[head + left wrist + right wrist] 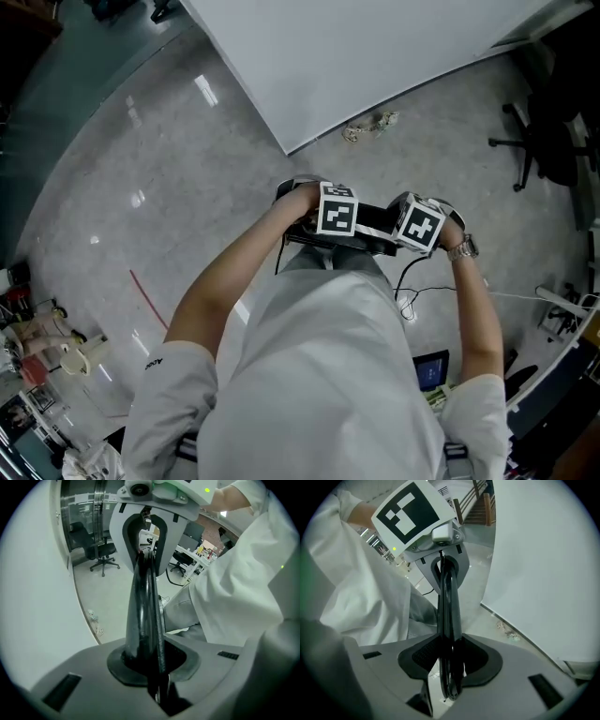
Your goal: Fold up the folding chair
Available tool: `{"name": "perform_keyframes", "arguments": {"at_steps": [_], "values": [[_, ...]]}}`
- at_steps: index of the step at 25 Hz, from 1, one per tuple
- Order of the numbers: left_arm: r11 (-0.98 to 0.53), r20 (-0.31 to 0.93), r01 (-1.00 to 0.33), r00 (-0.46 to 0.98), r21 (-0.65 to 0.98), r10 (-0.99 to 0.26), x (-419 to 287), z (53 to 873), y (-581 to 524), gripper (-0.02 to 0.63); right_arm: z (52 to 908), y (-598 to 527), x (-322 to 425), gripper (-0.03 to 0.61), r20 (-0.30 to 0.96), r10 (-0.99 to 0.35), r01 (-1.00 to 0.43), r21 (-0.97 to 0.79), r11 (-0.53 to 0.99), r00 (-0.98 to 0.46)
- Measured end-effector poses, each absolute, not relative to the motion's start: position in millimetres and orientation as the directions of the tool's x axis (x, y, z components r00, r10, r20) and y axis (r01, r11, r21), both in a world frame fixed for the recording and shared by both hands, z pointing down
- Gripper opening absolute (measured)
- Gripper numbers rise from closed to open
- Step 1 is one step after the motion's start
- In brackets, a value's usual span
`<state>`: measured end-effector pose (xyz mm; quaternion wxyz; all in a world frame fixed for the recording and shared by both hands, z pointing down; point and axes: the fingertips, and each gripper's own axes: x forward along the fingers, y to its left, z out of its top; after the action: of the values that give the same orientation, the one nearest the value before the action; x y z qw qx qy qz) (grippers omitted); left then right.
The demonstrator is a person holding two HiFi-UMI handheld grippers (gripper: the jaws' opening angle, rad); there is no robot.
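Observation:
The folding chair shows only as a black frame tube [373, 223] running between my two hands, right below me. My left gripper [314, 225] sits at its left end and is shut on the black tube [145, 597], which fills the gap between its pads and runs on toward the other gripper. My right gripper [422, 230] sits at the tube's right end. The tube [450, 602] passes between its jaws, which stand wider than the tube, with the left pad's ribbed face [424, 656] bare and a slit of floor showing beside it. Both grippers point steeply down.
A large white board [375, 56] lies on the grey floor ahead, with crumpled scraps [370, 127] at its edge. A black office chair [544, 141] stands at the right. A cable [412, 300] and a small screen [431, 367] lie near my feet. Clutter [37, 347] lines the left.

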<state>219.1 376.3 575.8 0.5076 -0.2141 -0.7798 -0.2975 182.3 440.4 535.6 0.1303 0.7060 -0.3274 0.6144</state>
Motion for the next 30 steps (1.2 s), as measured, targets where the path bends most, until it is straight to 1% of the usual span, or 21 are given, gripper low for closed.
{"name": "perform_keyframes", "arguments": {"at_steps": [3,9,15,18,27,30], "values": [[0.667,0.926,0.706,-0.372,0.238,0.062,241.7,574.2,381.2,0.064,534.2,449.3,211.5,0.135,0.958,-0.275,-0.656,-0.157,-0.738,0.08],[0.553,0.935,0.81,-0.325,0.197,0.143,280.2,564.8,383.2,0.064,525.5,454.9,259.4,0.135,0.964,-0.245,-0.728,-0.097,-0.679,0.1],[0.465,0.944,0.88,-0.229,0.096,0.239,309.0,549.9,404.2,0.064,510.3,477.4,297.6,0.147,0.963,-0.228,-0.784,-0.031,-0.62,0.142],[0.423,0.946,0.904,-0.187,0.06,0.264,327.2,548.0,421.3,0.063,506.9,494.5,319.2,0.15,0.964,-0.213,-0.805,-0.001,-0.594,0.156],[0.41,0.943,0.905,-0.227,0.112,0.243,372.3,552.1,446.5,0.064,509.3,519.3,366.4,0.149,0.937,-0.327,-0.857,-0.069,-0.511,0.12],[0.408,0.943,0.903,-0.244,0.136,0.225,389.9,554.9,454.1,0.064,513.5,528.2,382.7,0.146,0.926,-0.369,-0.866,-0.116,-0.487,0.083]]}}
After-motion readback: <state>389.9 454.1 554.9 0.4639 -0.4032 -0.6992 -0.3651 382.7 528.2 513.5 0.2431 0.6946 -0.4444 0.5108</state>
